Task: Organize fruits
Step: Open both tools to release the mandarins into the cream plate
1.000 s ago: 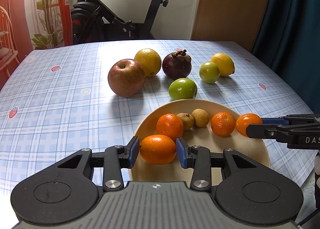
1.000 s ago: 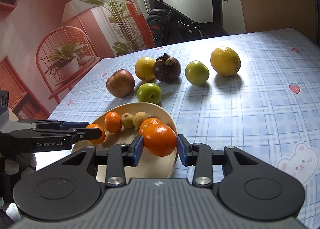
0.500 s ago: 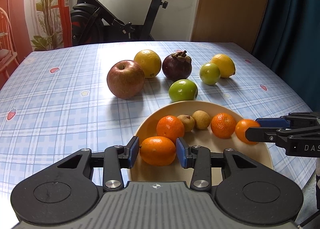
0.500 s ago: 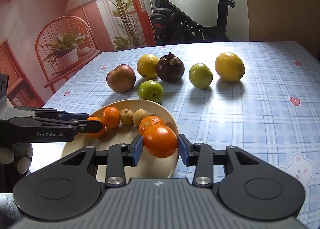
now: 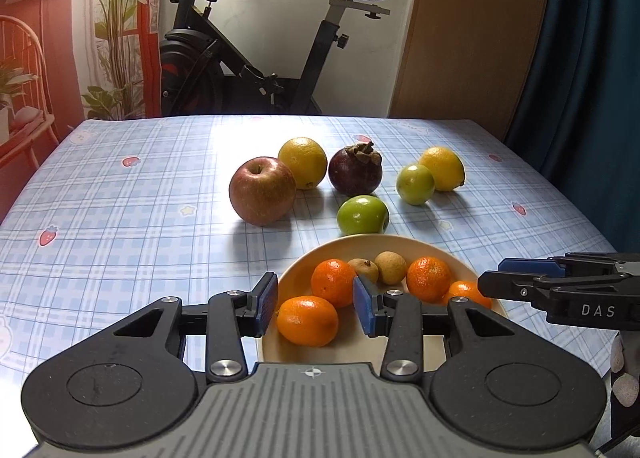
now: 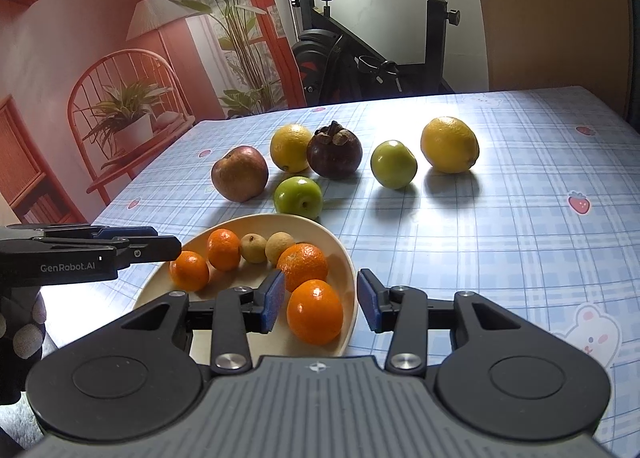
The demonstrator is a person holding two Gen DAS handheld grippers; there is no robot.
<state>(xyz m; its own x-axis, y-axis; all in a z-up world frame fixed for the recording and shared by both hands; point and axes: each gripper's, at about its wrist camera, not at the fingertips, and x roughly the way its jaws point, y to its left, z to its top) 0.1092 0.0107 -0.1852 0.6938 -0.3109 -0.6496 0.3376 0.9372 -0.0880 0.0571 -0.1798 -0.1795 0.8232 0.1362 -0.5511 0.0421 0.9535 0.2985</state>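
Your left gripper (image 5: 315,298) stands released, its pads apart above a tangerine (image 5: 307,320) lying on the plate (image 5: 296,270); your right gripper (image 6: 322,300) is likewise released over another tangerine (image 6: 315,311) near the plate's rim; the apple (image 5: 262,190) sits on the bench (image 5: 120,217).

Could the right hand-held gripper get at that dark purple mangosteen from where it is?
Probably yes. The right hand-held gripper is open over the beige plate, and the dark purple mangosteen sits uncovered ahead; only the small green apple stands partly in the way.
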